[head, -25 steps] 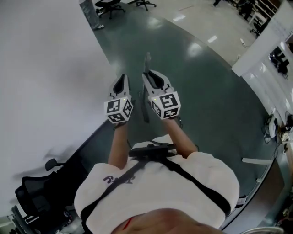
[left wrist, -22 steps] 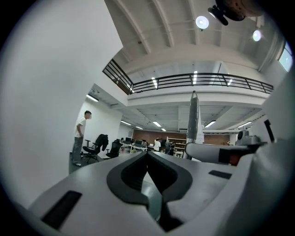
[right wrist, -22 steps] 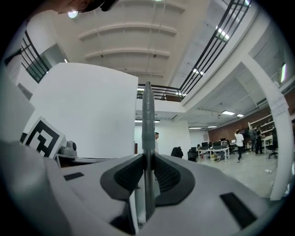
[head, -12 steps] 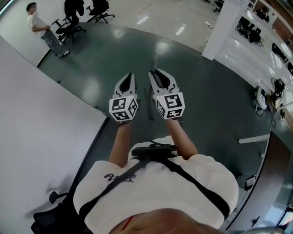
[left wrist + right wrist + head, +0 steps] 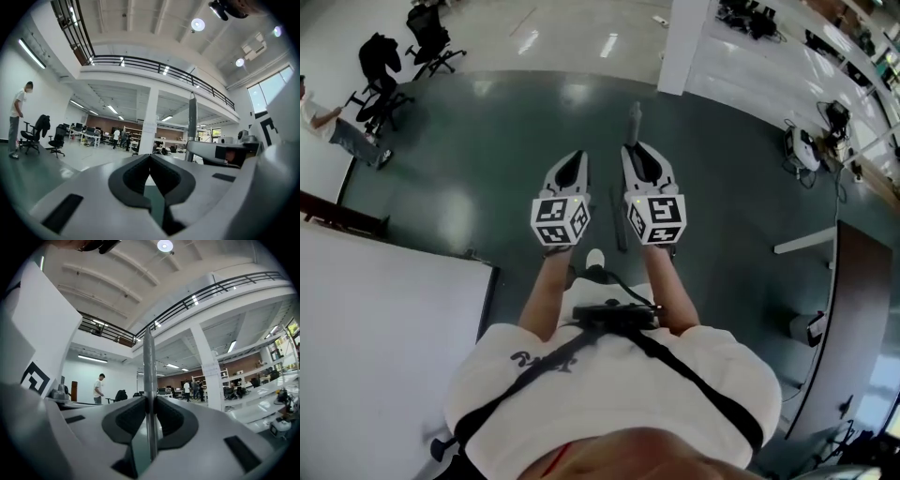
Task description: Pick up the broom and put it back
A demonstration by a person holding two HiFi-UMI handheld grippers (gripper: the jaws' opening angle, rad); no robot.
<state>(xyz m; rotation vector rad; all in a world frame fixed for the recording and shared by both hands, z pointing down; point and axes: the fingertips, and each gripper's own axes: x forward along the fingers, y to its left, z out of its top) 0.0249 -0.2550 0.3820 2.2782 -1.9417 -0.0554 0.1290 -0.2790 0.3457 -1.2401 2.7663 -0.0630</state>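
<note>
The broom shows as a thin grey metal handle (image 5: 149, 357) standing upright between the jaws of my right gripper (image 5: 150, 399), which is shut on it. In the head view the handle's top (image 5: 635, 114) rises past the right gripper (image 5: 638, 150), and its lower part (image 5: 619, 220) runs down between the two arms. The broom's head is hidden. My left gripper (image 5: 574, 159) is held level beside the right one, apart from the handle. Its jaws (image 5: 150, 157) meet at the tips with nothing between them. The handle (image 5: 191, 124) also appears in the left gripper view.
Dark green floor (image 5: 487, 150) spreads ahead. A white pillar (image 5: 682, 42) stands straight in front. Office chairs (image 5: 384, 70) and a person (image 5: 326, 120) are at the far left. A white panel (image 5: 384, 328) lies at the lower left and a dark table (image 5: 853, 300) at the right.
Both grippers have swung round together with the broom handle in the right one. The white panel has slid to the lower left, and the pillar and the chairs have come into view.
</note>
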